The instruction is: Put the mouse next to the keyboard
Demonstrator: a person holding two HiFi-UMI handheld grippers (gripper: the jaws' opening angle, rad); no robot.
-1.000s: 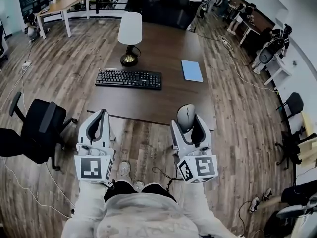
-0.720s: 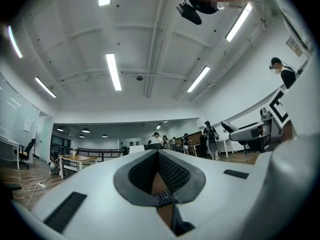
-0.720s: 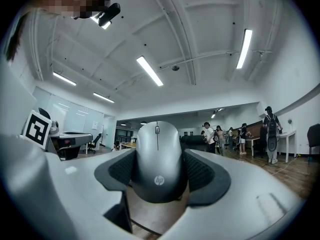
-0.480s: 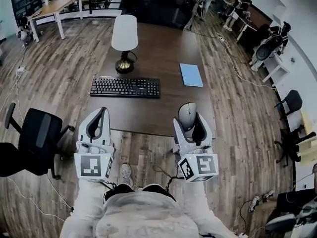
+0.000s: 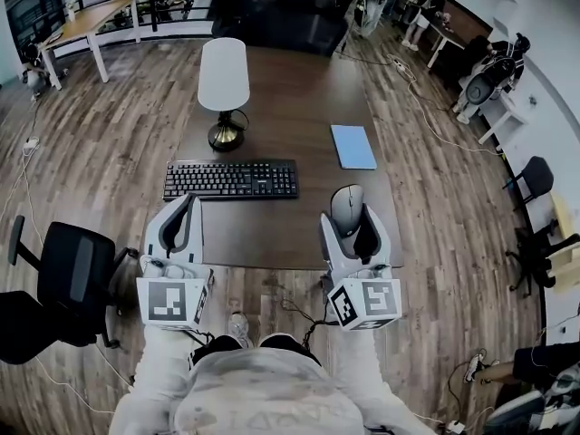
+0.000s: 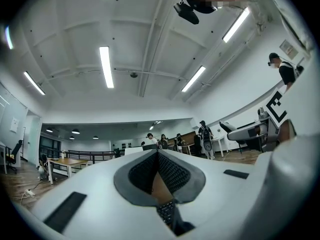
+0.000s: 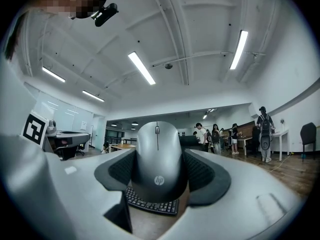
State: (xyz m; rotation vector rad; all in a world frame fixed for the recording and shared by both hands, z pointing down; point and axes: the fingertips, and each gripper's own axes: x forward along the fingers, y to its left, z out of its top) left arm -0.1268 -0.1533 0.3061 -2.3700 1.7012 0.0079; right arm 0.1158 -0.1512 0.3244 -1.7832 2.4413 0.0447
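Mouse is grey and smooth, with a dark scroll wheel near its nose and an hp logo on its palm end. It sits clamped between the padded jaws of our right gripper, nose pointing away from us. In the head view it hangs over the near right part of the brown table, to the right of the black keyboard and a little nearer to us than the keyboard's front row. Our left gripper has its jaws closed together with nothing between them, and it hovers over the table's front edge below the keyboard's left half. Bare wood lies between the keyboard's right end and the blue notebook, and another bare strip runs along the keyboard's near side. The table's right edge is just beside the right gripper, and its front edge passes under both grippers. A white-shaded lamp stands behind the keyboard, well apart from the mouse.
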